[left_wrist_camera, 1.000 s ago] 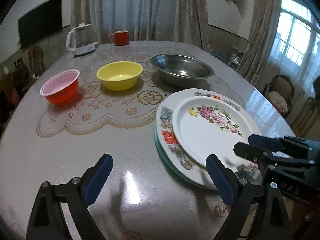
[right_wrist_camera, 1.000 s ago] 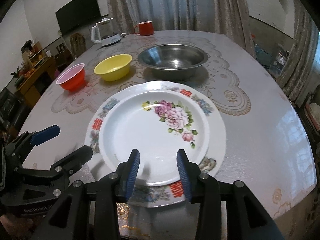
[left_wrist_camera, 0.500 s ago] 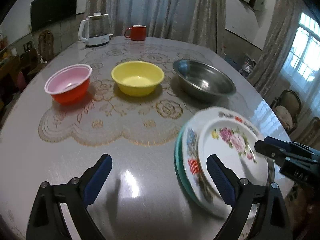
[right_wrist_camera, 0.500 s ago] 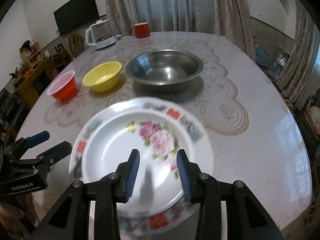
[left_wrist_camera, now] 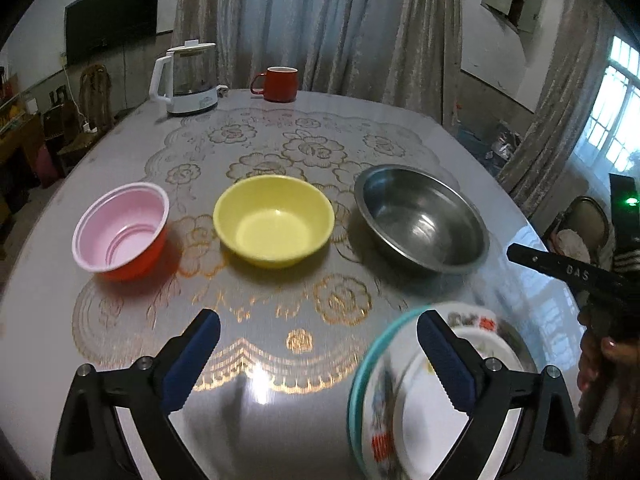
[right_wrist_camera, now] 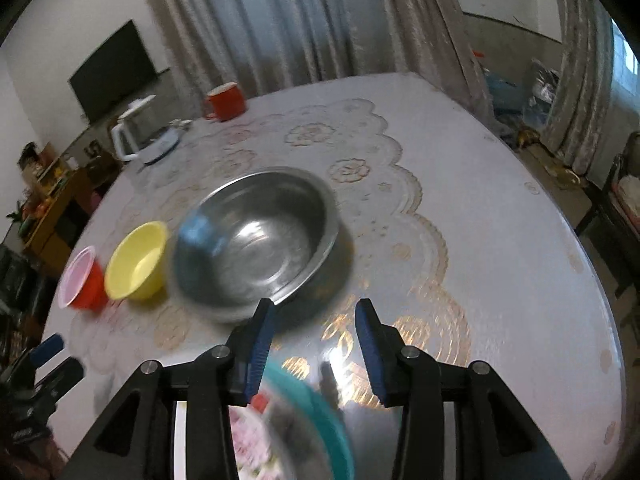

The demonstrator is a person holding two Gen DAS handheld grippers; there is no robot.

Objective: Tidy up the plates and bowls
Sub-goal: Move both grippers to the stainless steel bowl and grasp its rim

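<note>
Three bowls stand in a row on the lace mat: a red bowl with a pink inside, a yellow bowl and a wide steel bowl. A stack of plates, floral white ones on a teal one, lies blurred at the near table edge. My left gripper is open wide over the bare table left of the stack. My right gripper hovers just short of the steel bowl, jaws partly apart with only table between them.
A white kettle and a red mug stand at the far side of the round table. Chairs are beyond the right edge. A person's hand holds the right gripper.
Both grippers have moved off the plate stack toward the bowls. The stack has slipped to the bottom of both views, and the steel bowl now lies just ahead of the right gripper.
</note>
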